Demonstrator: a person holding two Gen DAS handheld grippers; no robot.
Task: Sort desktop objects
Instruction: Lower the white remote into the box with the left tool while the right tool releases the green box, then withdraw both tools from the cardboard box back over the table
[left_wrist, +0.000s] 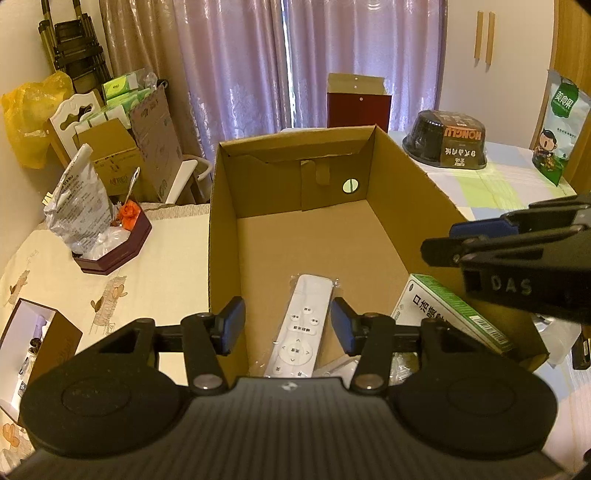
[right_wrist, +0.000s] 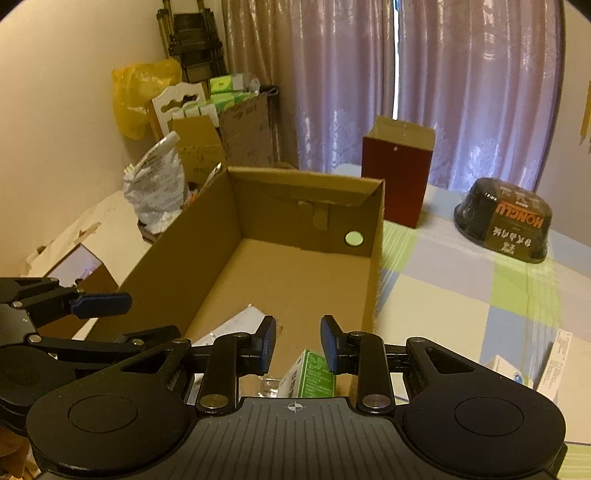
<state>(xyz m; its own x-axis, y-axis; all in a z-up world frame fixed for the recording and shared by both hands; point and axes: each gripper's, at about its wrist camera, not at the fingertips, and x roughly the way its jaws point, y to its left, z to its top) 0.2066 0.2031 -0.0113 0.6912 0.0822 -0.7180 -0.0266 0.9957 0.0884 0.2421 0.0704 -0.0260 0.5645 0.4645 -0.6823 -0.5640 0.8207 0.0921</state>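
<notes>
An open cardboard box (left_wrist: 221, 229) stands on the table in front of me. Inside it lie a white remote (left_wrist: 303, 325) wrapped in clear plastic and a green-and-white medicine box (left_wrist: 450, 314). My left gripper (left_wrist: 288, 328) hangs open over the near end of the box, its blue pads either side of the remote without touching it. My right gripper (right_wrist: 299, 345) is open and empty above the medicine box (right_wrist: 310, 376). It shows from the side (left_wrist: 443, 240) in the left wrist view. The left gripper (right_wrist: 129, 319) appears at the left of the right wrist view.
A black bowl-shaped package (left_wrist: 445, 144), a dark red box (left_wrist: 358, 110) and a snack bag (left_wrist: 557, 129) stand behind and right of the box. A dark tray (left_wrist: 110, 254) holding a crumpled bag sits to the left. White cards (right_wrist: 554, 365) lie at right.
</notes>
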